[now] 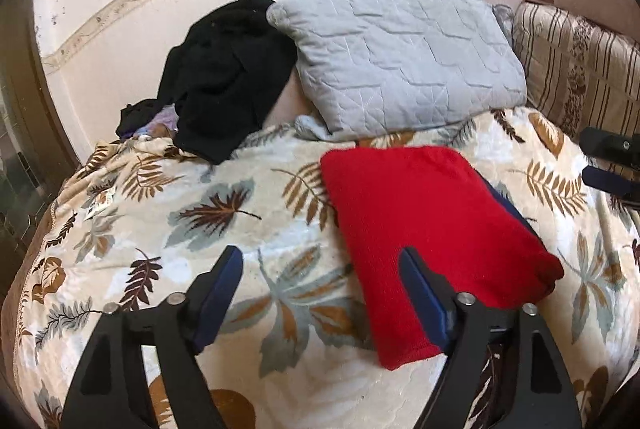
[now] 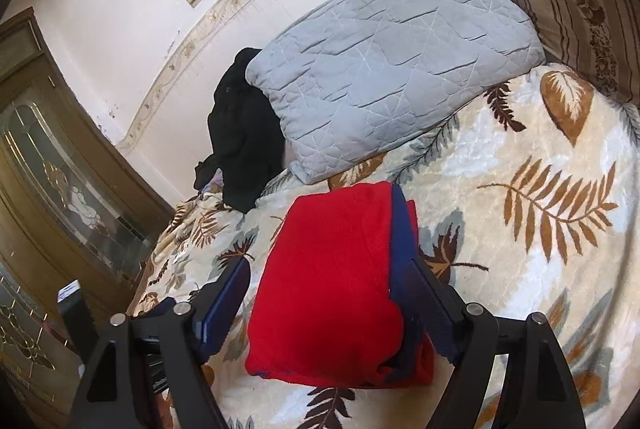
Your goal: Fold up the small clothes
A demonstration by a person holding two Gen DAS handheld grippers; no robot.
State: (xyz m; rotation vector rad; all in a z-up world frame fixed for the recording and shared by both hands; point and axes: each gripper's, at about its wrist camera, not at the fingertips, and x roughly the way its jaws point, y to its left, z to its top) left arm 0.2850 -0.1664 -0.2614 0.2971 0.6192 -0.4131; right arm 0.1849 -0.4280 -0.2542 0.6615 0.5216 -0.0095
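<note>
Item: my right gripper (image 2: pixel 326 309). State: released, nothing clasped; the folded red garment (image 2: pixel 332 289) lies below and between its two fingers, neither pad pressing on it.

Item: my left gripper (image 1: pixel 320 293). State: released, empty. Its right finger overlaps the garment's near left edge in the left wrist view; whether it touches, I cannot tell. Its left finger is over bare bedspread (image 1: pixel 224 213).

Item: red garment (image 1: pixel 432 241). A compact folded rectangle with a dark blue layer showing at its right edge, flat on the leaf-print bedspread, just short of the grey quilted pillow (image 1: pixel 400 57). Long axis runs away from me toward that pillow.

Bearing: dead ahead of the right gripper, ahead and to the right of the left. I judge the right the nearer.

Item: black clothes heap (image 1: pixel 228 77). Far left, against the pillow, well apart from both grippers; by my judgement the next piece, and my left is on its side.
</note>
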